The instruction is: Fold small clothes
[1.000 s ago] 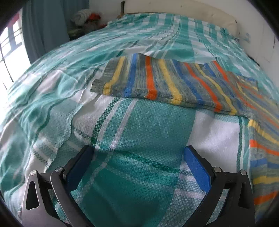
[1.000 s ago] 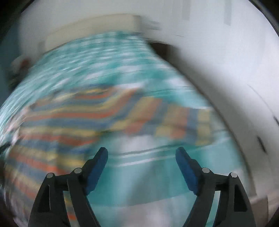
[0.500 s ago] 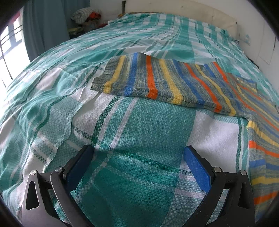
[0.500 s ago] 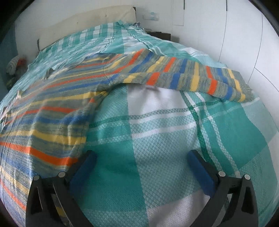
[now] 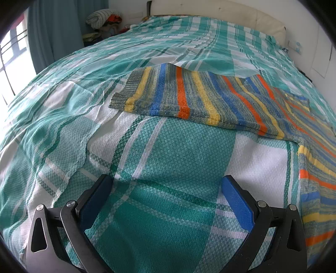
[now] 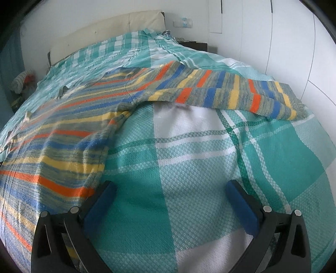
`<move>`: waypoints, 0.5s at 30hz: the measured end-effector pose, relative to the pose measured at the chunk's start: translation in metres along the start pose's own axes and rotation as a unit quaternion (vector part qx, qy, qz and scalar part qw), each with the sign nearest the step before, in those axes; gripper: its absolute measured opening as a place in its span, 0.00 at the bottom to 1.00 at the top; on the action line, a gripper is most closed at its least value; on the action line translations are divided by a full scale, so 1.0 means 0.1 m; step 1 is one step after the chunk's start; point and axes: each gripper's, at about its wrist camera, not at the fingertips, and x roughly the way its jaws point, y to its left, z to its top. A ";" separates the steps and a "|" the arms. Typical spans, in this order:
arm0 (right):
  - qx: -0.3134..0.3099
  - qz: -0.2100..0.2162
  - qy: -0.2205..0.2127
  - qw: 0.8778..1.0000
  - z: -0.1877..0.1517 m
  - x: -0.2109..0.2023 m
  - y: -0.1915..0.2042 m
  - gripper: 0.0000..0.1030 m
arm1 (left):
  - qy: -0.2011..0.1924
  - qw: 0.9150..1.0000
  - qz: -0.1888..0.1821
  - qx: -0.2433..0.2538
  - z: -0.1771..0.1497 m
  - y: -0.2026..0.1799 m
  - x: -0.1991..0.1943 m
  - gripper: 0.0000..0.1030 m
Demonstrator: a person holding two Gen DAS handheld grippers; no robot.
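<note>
My right tongs [image 6: 170, 208] have dropped low over the bedspread [image 6: 210, 168] since the blurred frame; both they and my left tongs [image 5: 166, 201] gape wide, holding nothing. The striped sweater [image 6: 63, 134] fills the right view's left side, one sleeve [image 6: 231, 94] reaching upper right. Closing here, I'd likely pinch bedspread along with knit.

- A bed [image 5: 168, 48] under a green-and-white checked sheet [image 5: 172, 159], cream headboard [image 5: 220, 12] behind.
- Blue curtain [image 5: 54, 33] beside a bright window [image 5: 12, 63] (daylight).
- White walls [image 6: 262, 31].
</note>
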 end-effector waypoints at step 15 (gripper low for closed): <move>-0.016 -0.019 0.000 1.000 0.01 0.01 0.06 1.00 | 0.000 1.000 0.000 0.000 0.00 0.00 0.00 1.00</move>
